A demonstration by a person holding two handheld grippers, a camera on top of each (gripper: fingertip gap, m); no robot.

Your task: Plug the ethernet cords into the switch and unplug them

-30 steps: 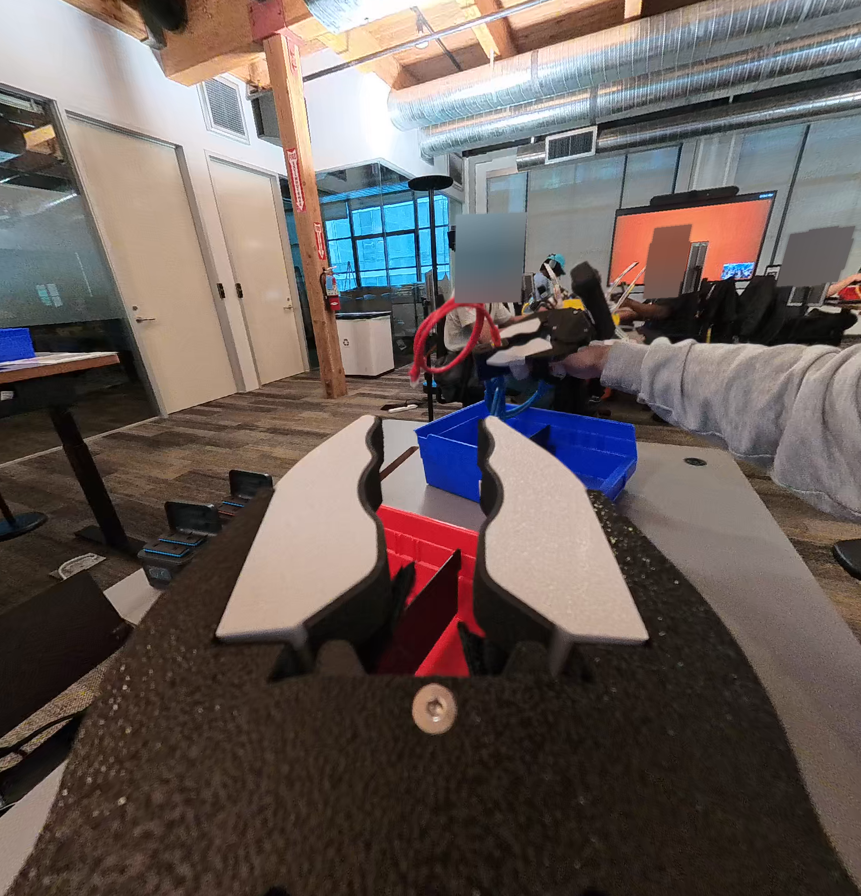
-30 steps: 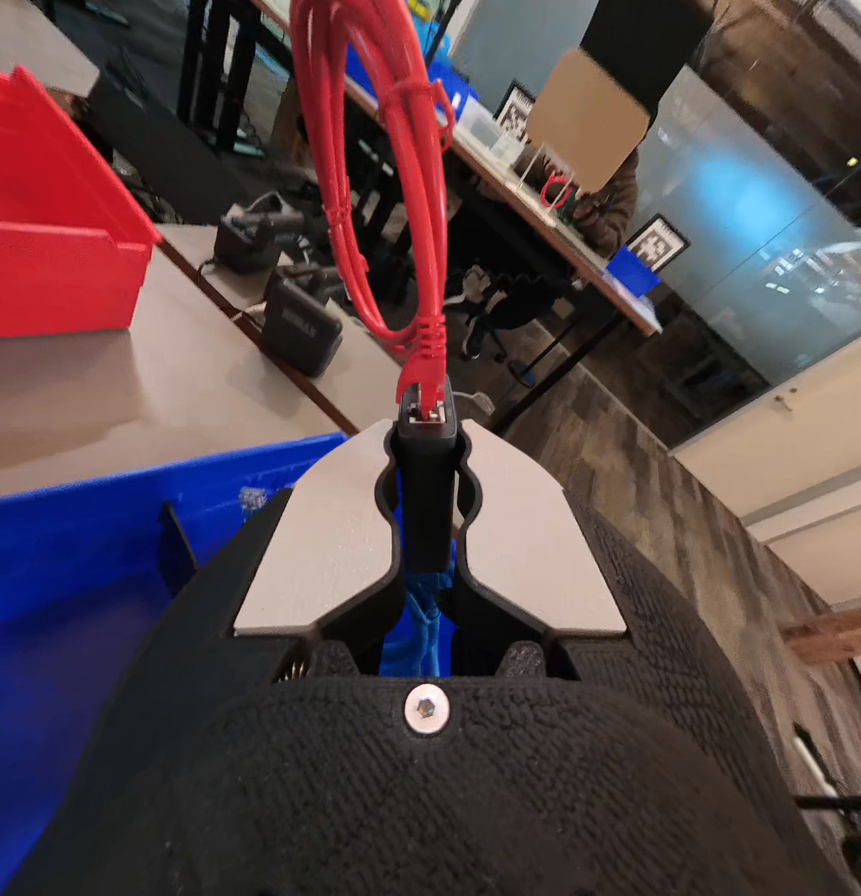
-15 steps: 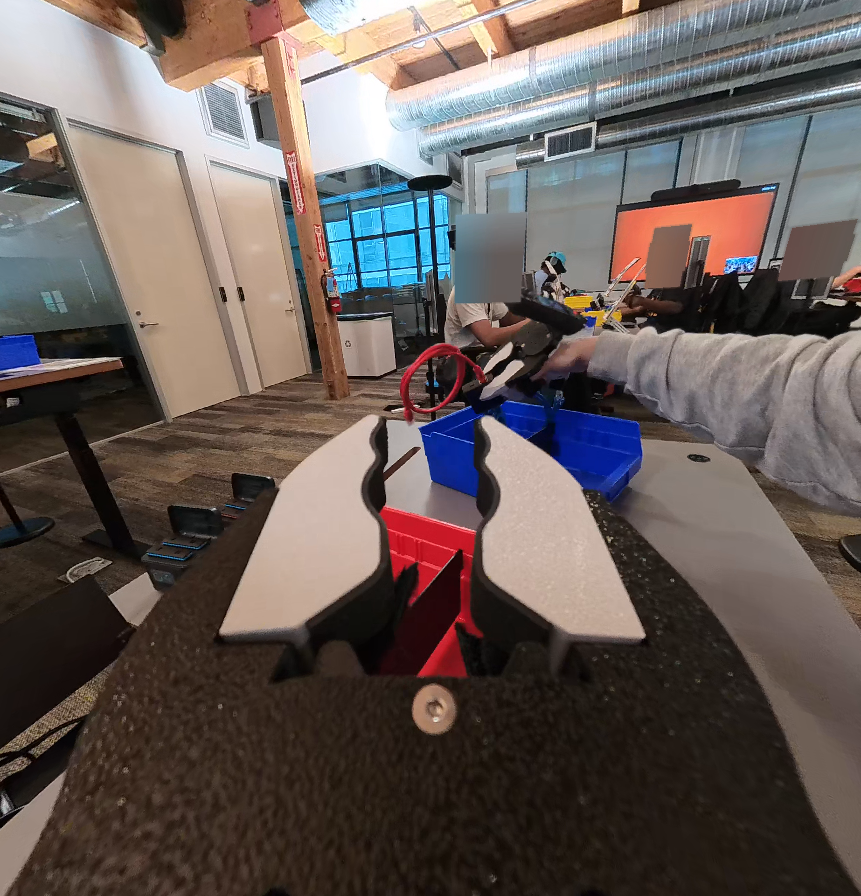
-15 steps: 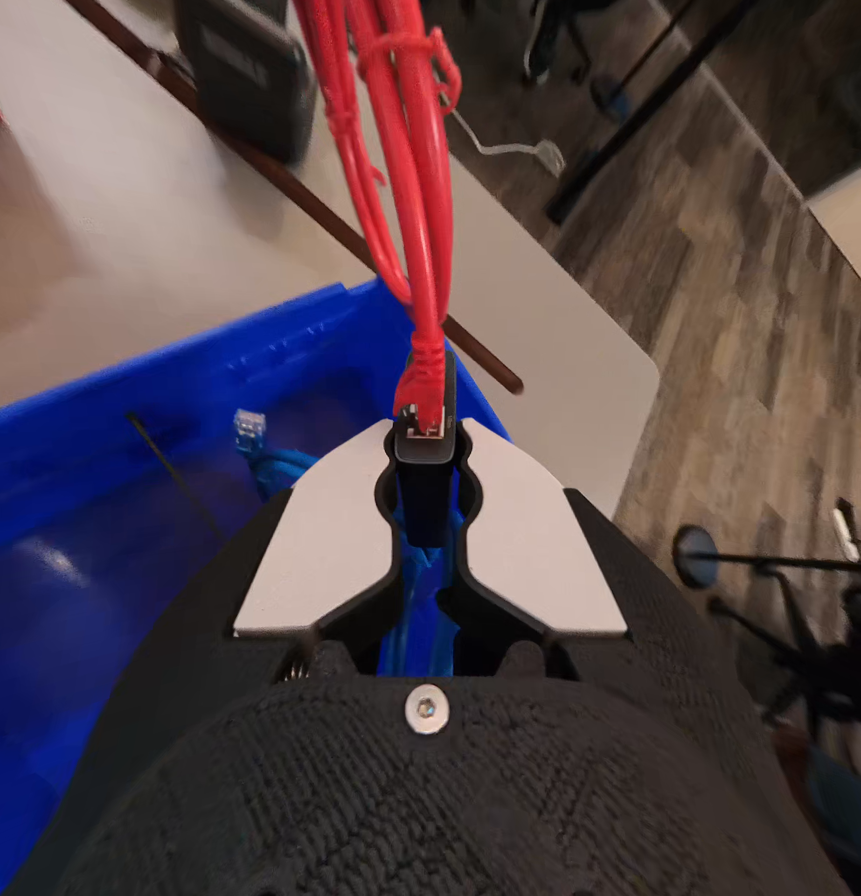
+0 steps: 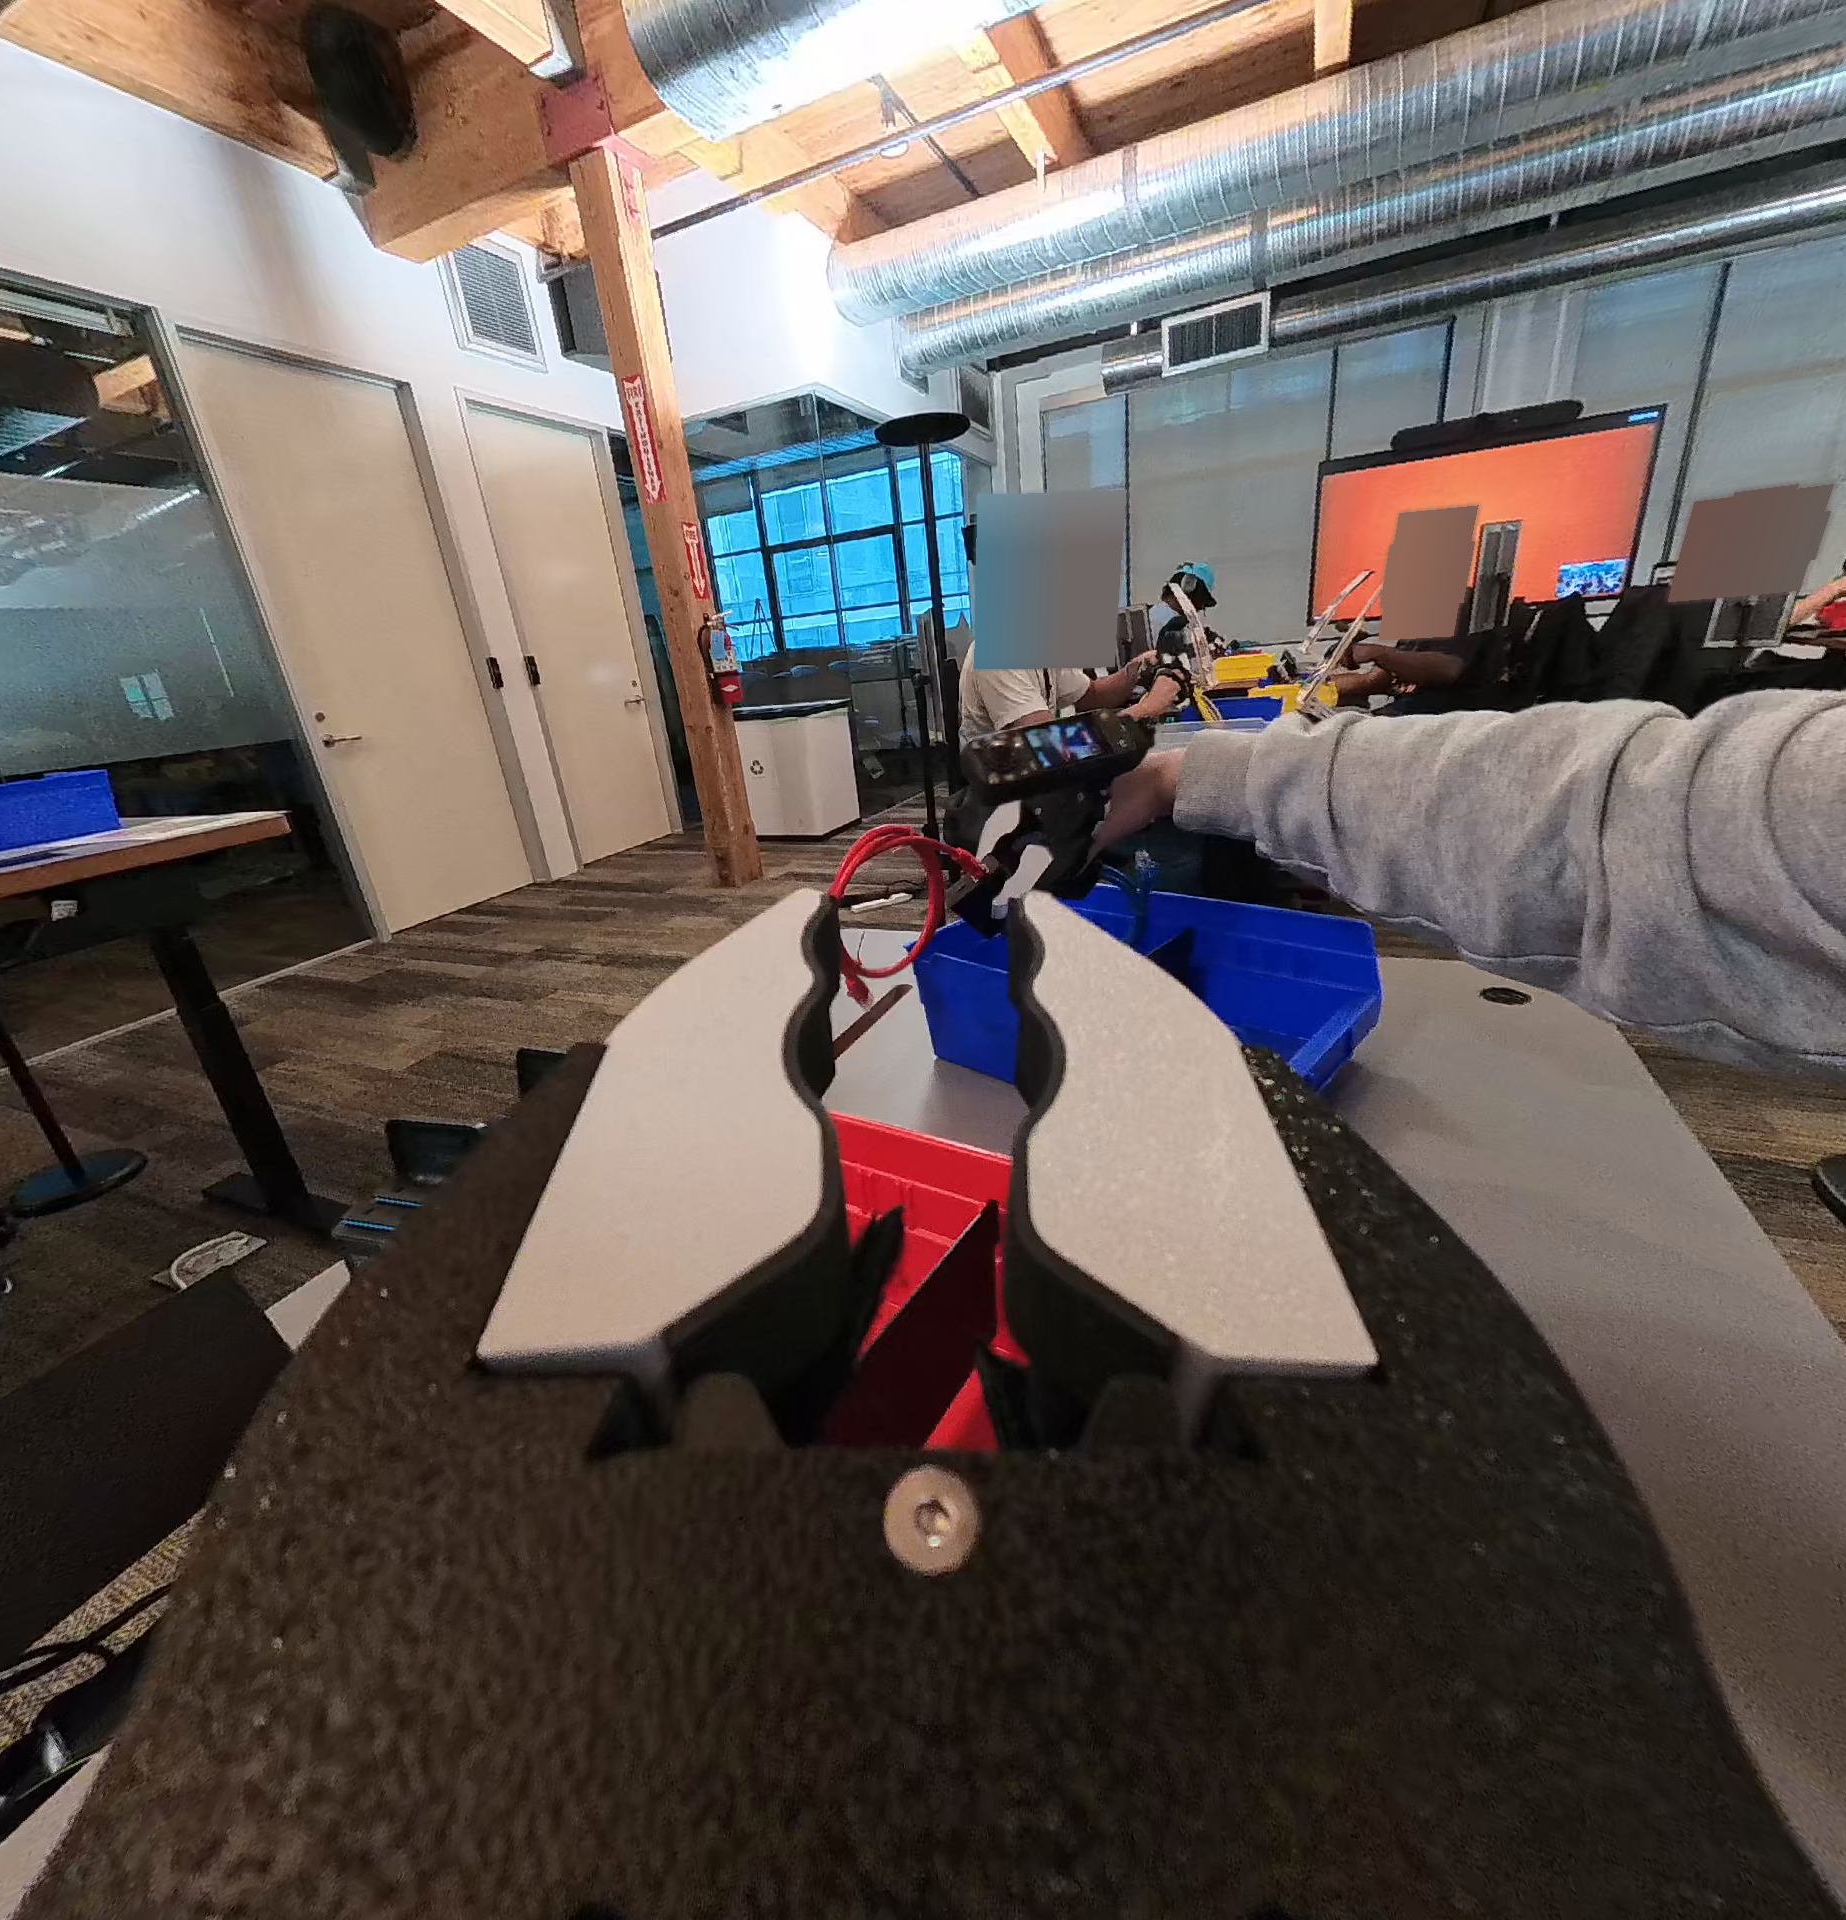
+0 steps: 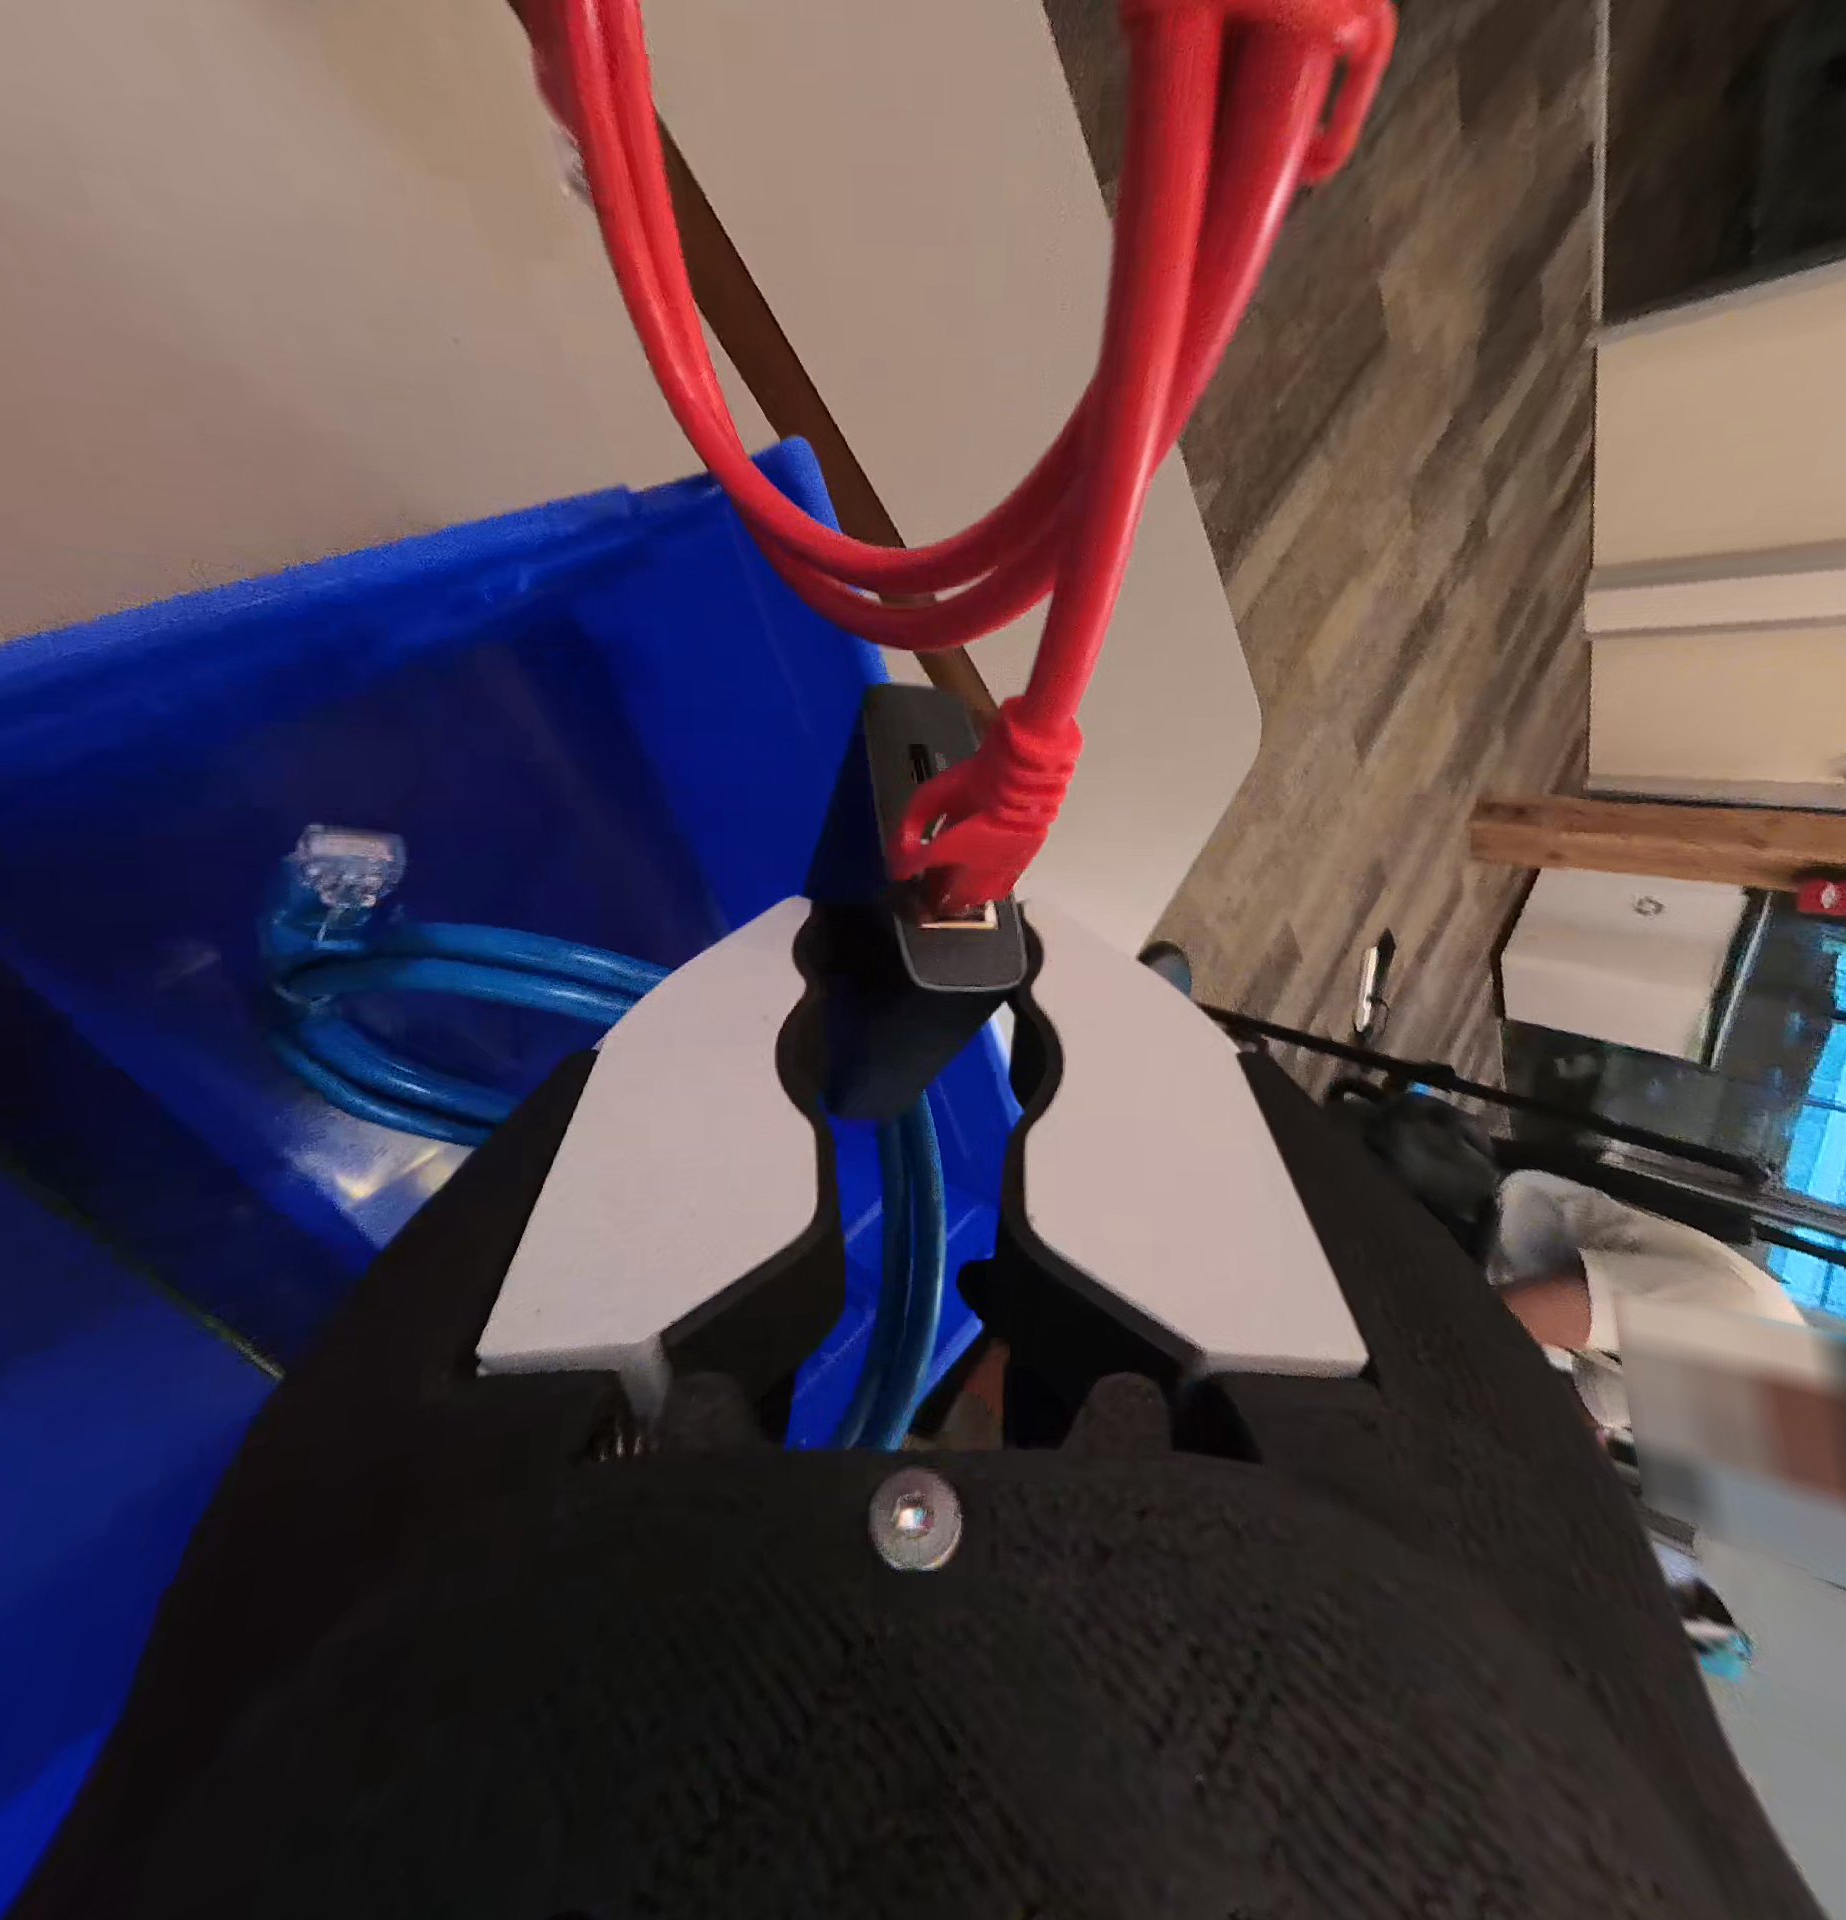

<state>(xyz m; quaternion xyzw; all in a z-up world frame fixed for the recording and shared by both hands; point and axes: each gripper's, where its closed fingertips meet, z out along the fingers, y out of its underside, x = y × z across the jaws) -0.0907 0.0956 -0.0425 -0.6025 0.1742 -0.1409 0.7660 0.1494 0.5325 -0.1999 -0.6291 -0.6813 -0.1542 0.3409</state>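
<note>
- My right gripper jaws clench a small dark adapter block with a coiled red cable plugged in, above the blue plastic bin
- My left gripper jaws stand released over the red plastic bin

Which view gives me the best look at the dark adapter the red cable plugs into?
The right wrist view: the adapter sits close up between the right tongs, with the red cable plugged into its end. The left wrist view shows it only as a small, distant dark piece above the blue bin.
</note>
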